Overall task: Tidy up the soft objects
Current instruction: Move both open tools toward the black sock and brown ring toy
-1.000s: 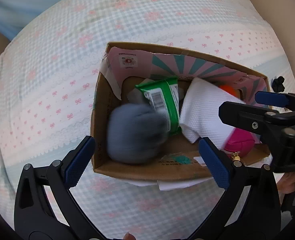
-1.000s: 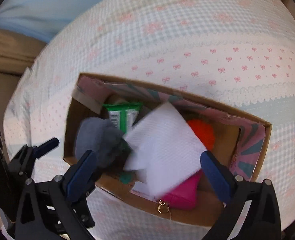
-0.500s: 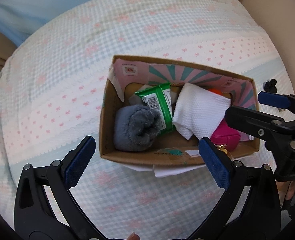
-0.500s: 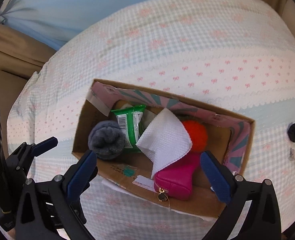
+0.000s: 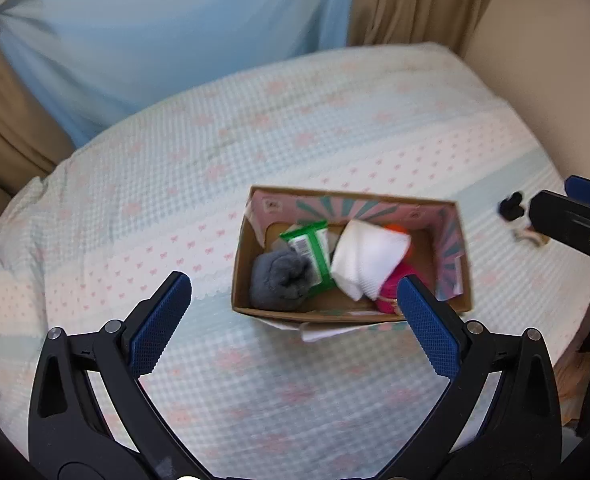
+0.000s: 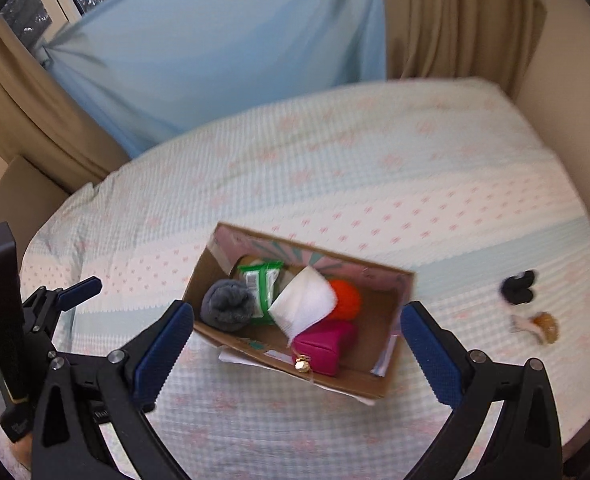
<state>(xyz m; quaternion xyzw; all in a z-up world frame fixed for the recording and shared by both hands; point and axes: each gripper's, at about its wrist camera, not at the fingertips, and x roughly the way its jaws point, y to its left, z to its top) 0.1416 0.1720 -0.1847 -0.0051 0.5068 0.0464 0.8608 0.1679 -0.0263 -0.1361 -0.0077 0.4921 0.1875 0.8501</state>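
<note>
A cardboard box (image 5: 459,240) (image 6: 391,372) sits on the bed. Inside lie a grey rolled sock (image 5: 281,280) (image 6: 227,304), a green wipes packet (image 5: 311,246) (image 6: 261,284), a white folded cloth (image 5: 369,258) (image 6: 305,306), an orange ball (image 5: 397,228) (image 6: 347,298) and a pink pouch (image 5: 387,288) (image 6: 325,346). My left gripper (image 5: 295,316) hangs open above the bed, near the box's front edge, holding nothing. My right gripper (image 6: 297,352) is open and empty too, high over the box's front.
The bed has a white cover (image 5: 175,184) (image 6: 415,184) with pink bows. A black scrunchie (image 5: 511,207) (image 6: 517,288) and a small brown item (image 6: 545,326) lie on it right of the box. Blue and beige curtains (image 6: 215,40) hang behind.
Both grippers have pulled up and back from the box, which now looks smaller and farther. Curtains and the bed's far edge have come into view. The box's contents stay put.
</note>
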